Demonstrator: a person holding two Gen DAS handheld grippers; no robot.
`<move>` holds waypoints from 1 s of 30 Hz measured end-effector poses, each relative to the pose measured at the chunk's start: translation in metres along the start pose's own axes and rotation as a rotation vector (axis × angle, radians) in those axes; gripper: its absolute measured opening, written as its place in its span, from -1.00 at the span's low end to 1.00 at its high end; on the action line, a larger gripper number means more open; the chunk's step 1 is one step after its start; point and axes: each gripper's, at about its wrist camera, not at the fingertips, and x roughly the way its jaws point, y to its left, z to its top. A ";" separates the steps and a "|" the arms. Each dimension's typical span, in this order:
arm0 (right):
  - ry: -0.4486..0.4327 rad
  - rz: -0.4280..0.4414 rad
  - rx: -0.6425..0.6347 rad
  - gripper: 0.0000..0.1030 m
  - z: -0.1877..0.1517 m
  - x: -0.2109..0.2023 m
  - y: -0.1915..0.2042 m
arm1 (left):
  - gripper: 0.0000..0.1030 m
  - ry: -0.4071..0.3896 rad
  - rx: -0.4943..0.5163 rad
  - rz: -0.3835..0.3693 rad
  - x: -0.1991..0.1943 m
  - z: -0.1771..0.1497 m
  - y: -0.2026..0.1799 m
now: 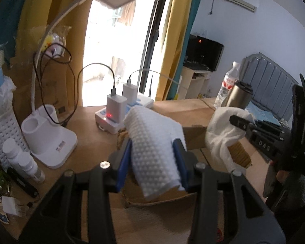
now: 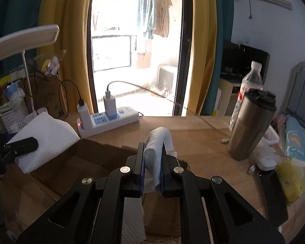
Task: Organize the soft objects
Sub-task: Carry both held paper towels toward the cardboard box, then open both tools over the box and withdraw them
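You are carrying a folded waffle cloth (image 1: 154, 148) clamped in the left gripper (image 1: 155, 162) and a crumpled white cloth (image 2: 155, 152) pinched in the right gripper (image 2: 152, 162), both just above the cardboard box (image 2: 87, 162) below them, so releasing likely comes next.

left gripper (image 1: 155, 152): we clamp its 2 jaws on a waffle cloth (image 1: 152, 140) | right gripper (image 2: 152, 160): jaws pinched on a thin cloth (image 2: 155, 154) | both angled downward

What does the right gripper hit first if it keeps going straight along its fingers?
Probably the open cardboard box just below and ahead of the right gripper, which is shut on a white cloth. Depth is unclear; it might instead clear the box and meet the desk.
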 end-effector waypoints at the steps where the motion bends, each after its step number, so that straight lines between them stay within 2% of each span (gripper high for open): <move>1: 0.011 0.002 0.002 -0.76 -0.002 0.003 0.000 | -0.16 0.005 0.000 0.000 0.002 -0.001 0.000; 9: 0.115 0.043 -0.012 -0.76 -0.024 0.025 0.010 | -0.14 0.079 -0.005 -0.006 0.020 -0.012 0.001; 12: 0.146 0.058 -0.010 -0.75 -0.030 0.030 0.012 | -0.05 0.102 -0.008 -0.006 0.024 -0.014 0.001; 14: 0.166 0.063 -0.010 -0.64 -0.032 0.031 0.013 | 0.00 0.102 -0.011 -0.006 0.023 -0.014 0.000; 17: 0.177 0.074 -0.007 -0.29 -0.035 0.029 0.013 | 0.01 0.092 -0.007 -0.005 0.019 -0.012 -0.002; 22: 0.161 0.069 -0.008 -0.05 -0.034 0.015 0.014 | 0.06 0.068 0.000 0.000 0.005 -0.010 -0.007; 23: 0.158 0.068 -0.009 0.01 -0.034 0.013 0.014 | 0.20 0.063 0.001 0.000 0.002 -0.010 -0.008; 24: 0.152 0.067 -0.011 0.02 -0.033 0.008 0.015 | 0.42 0.054 0.001 0.000 -0.002 -0.010 -0.009; 25: 0.148 0.066 -0.012 0.03 -0.032 0.005 0.015 | 0.49 0.041 -0.002 -0.004 -0.007 -0.010 -0.010; 30: 0.123 0.058 -0.014 0.09 -0.031 -0.013 0.015 | 0.51 -0.007 -0.001 -0.010 -0.031 -0.006 -0.015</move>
